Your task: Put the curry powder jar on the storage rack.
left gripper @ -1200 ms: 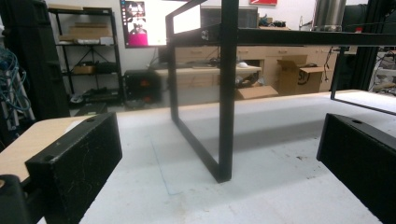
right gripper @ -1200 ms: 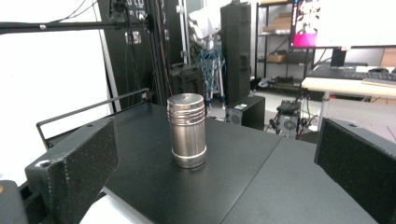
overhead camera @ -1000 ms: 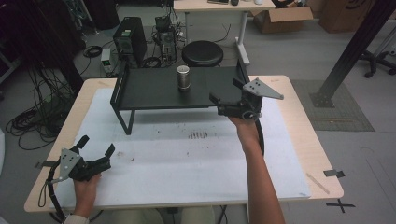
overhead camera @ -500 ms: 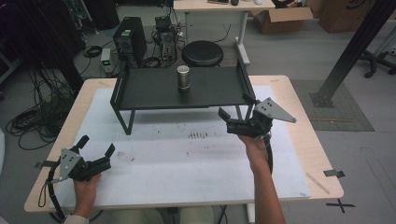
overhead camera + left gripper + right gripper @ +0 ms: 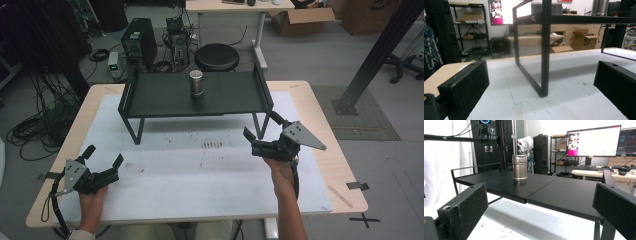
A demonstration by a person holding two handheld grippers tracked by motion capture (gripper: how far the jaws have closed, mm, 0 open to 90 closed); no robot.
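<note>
White tabletop (image 5: 200,175), steel canister (image 5: 196,83) on black shelf (image 5: 150,97), both hand-held grippers wide open, empty.

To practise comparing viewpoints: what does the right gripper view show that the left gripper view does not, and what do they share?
Right gripper view: the metal canister standing upright on top of the black shelf, seen from just above its surface. Left gripper view: the shelf's leg frame from below, standing on the white mat. Both: a pair of black jaws standing wide apart, holding nothing, and the same shelf.
</note>
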